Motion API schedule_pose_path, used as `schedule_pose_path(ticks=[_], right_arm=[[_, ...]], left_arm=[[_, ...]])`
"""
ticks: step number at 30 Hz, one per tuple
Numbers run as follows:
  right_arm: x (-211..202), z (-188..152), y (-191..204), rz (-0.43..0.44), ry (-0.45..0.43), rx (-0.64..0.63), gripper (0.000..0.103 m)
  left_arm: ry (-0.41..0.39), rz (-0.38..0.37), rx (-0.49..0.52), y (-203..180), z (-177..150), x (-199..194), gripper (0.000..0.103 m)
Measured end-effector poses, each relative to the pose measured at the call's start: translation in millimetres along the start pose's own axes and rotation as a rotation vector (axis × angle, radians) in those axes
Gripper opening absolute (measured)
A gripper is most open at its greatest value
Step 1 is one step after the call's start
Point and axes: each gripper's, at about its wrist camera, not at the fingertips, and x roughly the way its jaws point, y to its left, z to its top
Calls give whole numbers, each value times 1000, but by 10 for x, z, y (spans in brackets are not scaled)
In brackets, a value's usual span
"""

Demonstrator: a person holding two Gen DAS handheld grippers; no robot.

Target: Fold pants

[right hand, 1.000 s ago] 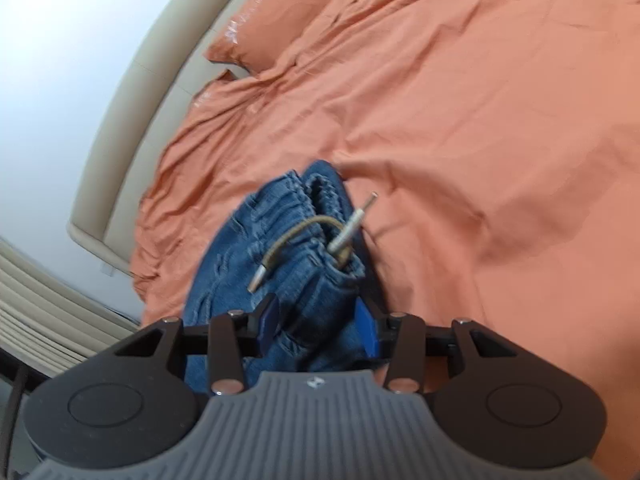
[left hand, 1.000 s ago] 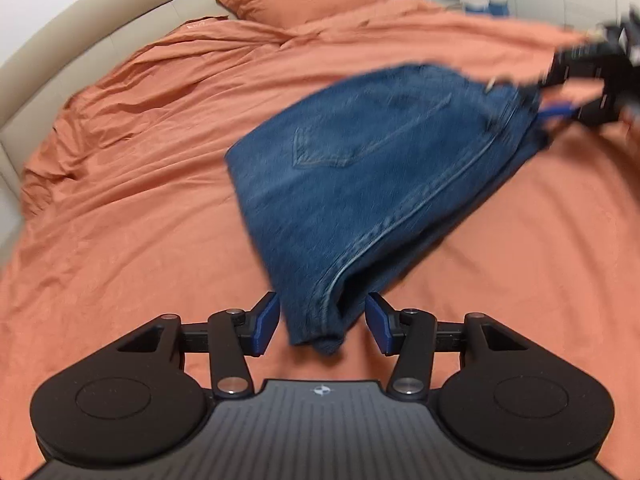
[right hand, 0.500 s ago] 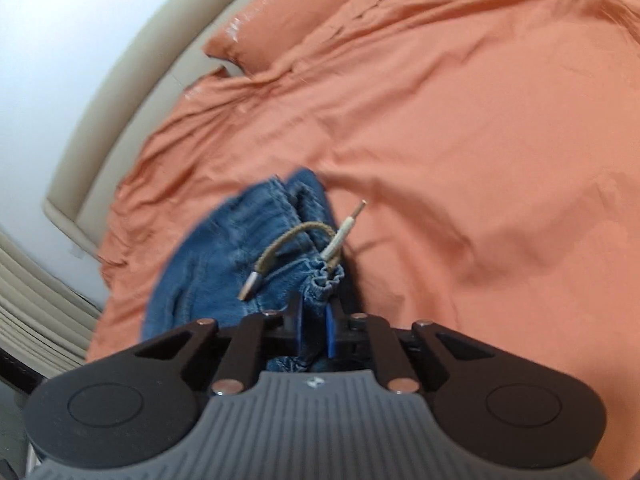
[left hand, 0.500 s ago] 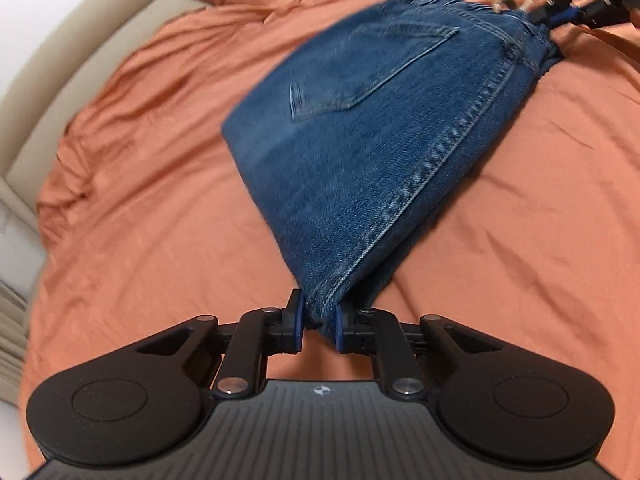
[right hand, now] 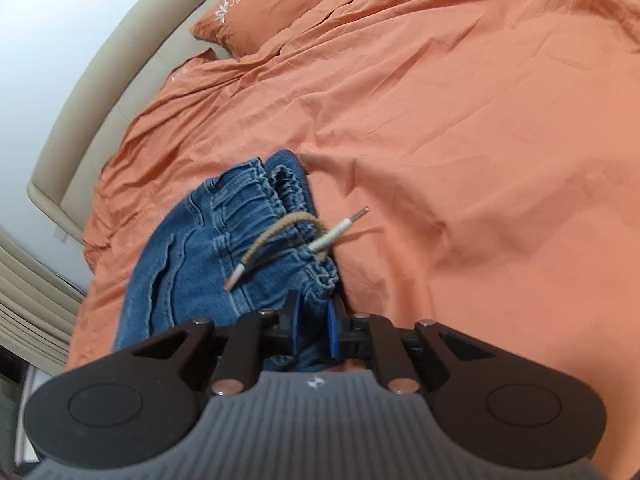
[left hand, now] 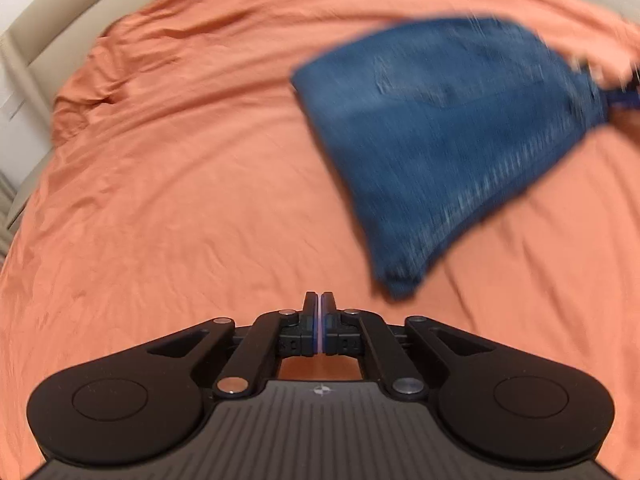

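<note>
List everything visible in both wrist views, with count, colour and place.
jeans: one pair, blue denim, folded, lying on the bed cover, waistband end toward the right gripper
drawstring: one, tan with pale tips, looped over the waistband
bed cover: one, orange, wrinkled, spread over the whole bed
pillow: one, orange with a white flower print, at the head of the bed
headboard: one, beige, curving behind the pillow
left gripper: one, black, shut on nothing, beside the jeans' near corner
right gripper: one, black with blue pads, shut on the waistband
</note>
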Motion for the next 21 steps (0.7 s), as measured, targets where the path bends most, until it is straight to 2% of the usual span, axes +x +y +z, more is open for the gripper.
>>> schedule_pose_path(ticks=[3,5,7,8,9,11,13,15,21], right_arm=[[-75,-14,-59,4,15,25,6],[-145,-15,-120,0,27,49,7],[-243,-14,-193,17,16,73,11],[-292,-1,-228,35,8,93,14],[-334,14,-266,63,0,117,28],[-383,42,-304,122,-10,159,50],[-380,66,-307,180,1,178,55],[-322,66,-293,200,21,186,62],[-41,54,-241,198,64,183,62]], left_arm=[[-45,-11,-70,84,178,-109,15],[-65,-46,-137,144,295,-138,23],[-94,-88,-213,231,386,-147,36],[-114,-111,-254,280,430,-138,52],[-133,-136,-298,328,466,-122,69],[-154,-206,-399,442,508,-53,77],[-152,-257,-494,536,539,62,78],[-155,-277,-577,607,540,199,78],[-139,-384,-778,769,431,713,78]])
